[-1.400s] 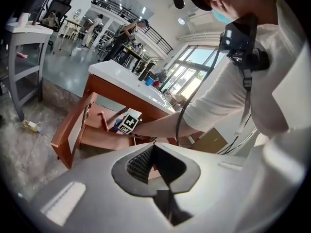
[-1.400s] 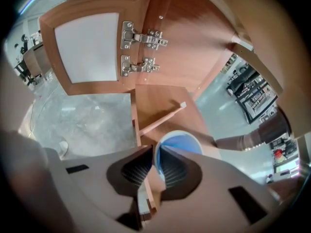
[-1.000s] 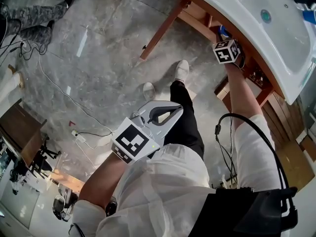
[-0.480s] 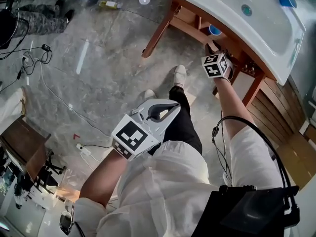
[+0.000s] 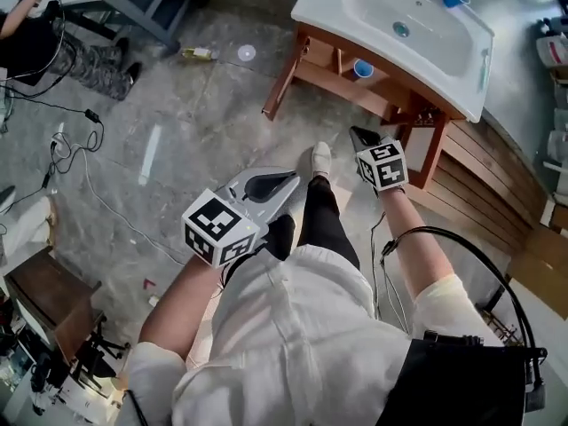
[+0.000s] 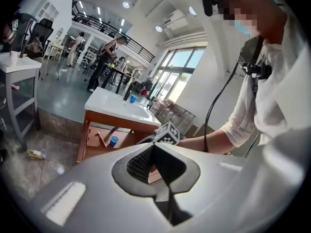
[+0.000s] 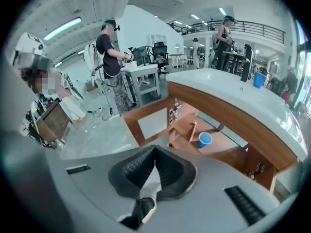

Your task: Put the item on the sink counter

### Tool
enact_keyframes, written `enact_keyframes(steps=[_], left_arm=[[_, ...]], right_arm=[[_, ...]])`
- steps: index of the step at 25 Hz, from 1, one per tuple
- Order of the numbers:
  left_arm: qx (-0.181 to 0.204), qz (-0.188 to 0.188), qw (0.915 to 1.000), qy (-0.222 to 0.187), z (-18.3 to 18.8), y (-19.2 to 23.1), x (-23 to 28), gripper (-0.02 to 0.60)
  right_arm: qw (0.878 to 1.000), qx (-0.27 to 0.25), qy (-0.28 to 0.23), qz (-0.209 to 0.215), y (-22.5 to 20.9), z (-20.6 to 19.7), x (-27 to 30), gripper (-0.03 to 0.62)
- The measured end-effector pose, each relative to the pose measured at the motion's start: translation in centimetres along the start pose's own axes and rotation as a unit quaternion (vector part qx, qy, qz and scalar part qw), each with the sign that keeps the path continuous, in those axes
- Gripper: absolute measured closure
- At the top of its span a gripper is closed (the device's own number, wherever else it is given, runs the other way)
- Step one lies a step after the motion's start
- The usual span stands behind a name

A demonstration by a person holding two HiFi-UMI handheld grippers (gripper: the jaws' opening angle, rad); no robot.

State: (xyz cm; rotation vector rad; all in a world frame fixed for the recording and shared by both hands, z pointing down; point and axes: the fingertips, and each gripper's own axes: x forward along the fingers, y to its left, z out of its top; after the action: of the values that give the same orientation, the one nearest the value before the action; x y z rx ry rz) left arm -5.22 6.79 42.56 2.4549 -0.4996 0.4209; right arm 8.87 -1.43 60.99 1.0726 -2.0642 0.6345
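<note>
Grey left tongs (image 6: 153, 147) are pinched shut on nothing. Right tongs (image 7: 155, 148) are likewise closed and empty. Beyond them, the blue cup (image 5: 362, 67) stands on the wooden shelf (image 5: 388, 85) under the white sink desk (image 5: 324, 7), apart from both.

The person wears a white short-sleeved shirt (image 5: 284, 327), black trousers (image 5: 327, 220) and a white shoe (image 5: 320, 159). A thin black cable (image 5: 417, 231) loops at 4 o'clock, above a black bag (image 5: 461, 384).
</note>
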Motion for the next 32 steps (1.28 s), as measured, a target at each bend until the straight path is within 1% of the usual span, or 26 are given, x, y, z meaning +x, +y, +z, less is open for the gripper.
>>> enact_keyframes(steps=[2,6,11,14,19,22,27,32], left_arm=[[0.016,-0.003,0.9999,0.000,0.5,-0.6,-1.2,0.577],[0.046,-0.003,0.9989,0.013,0.5,-2.3,-3.2,0.575],[0.058,-0.001,0.9982,0.017,0.1,-4.9,-4.6,0.575],[0.071,-0.003,0.9972,0.023,-0.2,-6.4,-4.5,0.577],[0.081,-0.013,0.9962,0.029,-0.5,-9.6,-3.3,0.575],[0.085,-0.027,0.9956,0.031,-0.3,-12.3,-2.3,0.577],[0.086,-0.055,0.9938,0.044,-1.1,-16.7,-0.5,0.575],[0.105,-0.054,0.9916,0.053,-2.4,-19.8,0.1,0.577]], right_arm=[[1.000,0.018,-0.025,0.005,2.1,1.1,-3.7,0.588],[0.997,0.043,-0.064,0.006,5.6,2.4,-10.7,0.589],[0.996,0.037,-0.079,0.029,10.0,2.8,-16.0,0.589],[0.994,0.036,-0.092,0.040,11.7,3.2,-18.3,0.588],[0.990,0.033,-0.125,0.053,13.2,3.9,-22.3,0.588],[0.988,0.034,-0.144,0.045,13.0,3.7,-24.8,0.589],[0.984,0.051,-0.163,0.039,12.9,1.9,-28.9,0.589],[0.983,0.049,-0.173,0.040,12.9,-0.5,-31.5,0.589]])
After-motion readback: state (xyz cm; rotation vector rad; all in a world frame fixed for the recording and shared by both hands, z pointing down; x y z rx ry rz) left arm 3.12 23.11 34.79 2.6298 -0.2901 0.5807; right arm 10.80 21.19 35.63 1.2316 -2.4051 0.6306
